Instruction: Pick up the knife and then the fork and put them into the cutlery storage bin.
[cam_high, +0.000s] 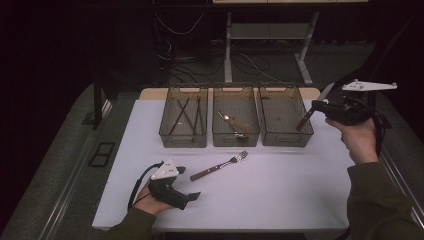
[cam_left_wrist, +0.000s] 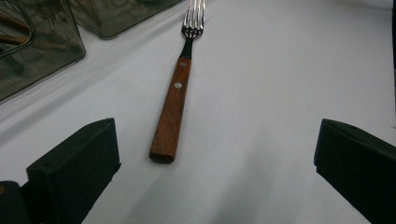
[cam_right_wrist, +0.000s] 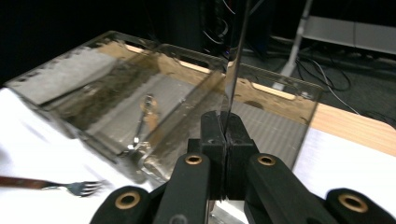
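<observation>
Wood-handled cutlery is being sorted into three smoky translucent bins at the far edge of the white desk (cam_high: 280, 200). By the look of it the job is well along: the left bin (cam_high: 183, 117) already holds several dark thin sticks, probably chopsticks, and the middle bin (cam_high: 235, 116) holds a spoon (cam_high: 231, 122). The right gripper (cam_high: 320, 107), raised at the right of the desk, has its fingers clenched on the thin blade of a table knife (cam_right_wrist: 235, 70), whose brown handle hangs over the right bin (cam_high: 285, 116); that bin looks otherwise empty, so dropping the knife there seems to be the step in hand. One piece is left on the desk: a fork (cam_left_wrist: 175, 100) lying alone, near the middle, just in front of the bins, with its tines pointing far and right. It has a reddish-brown wooden handle with two metal rivets, a dark neck and bright steel tines. The left gripper (cam_left_wrist: 217, 149) rests low at the near left with its fingers spread wide, grasping nothing, and the fork's handle end lies just ahead of them.
</observation>
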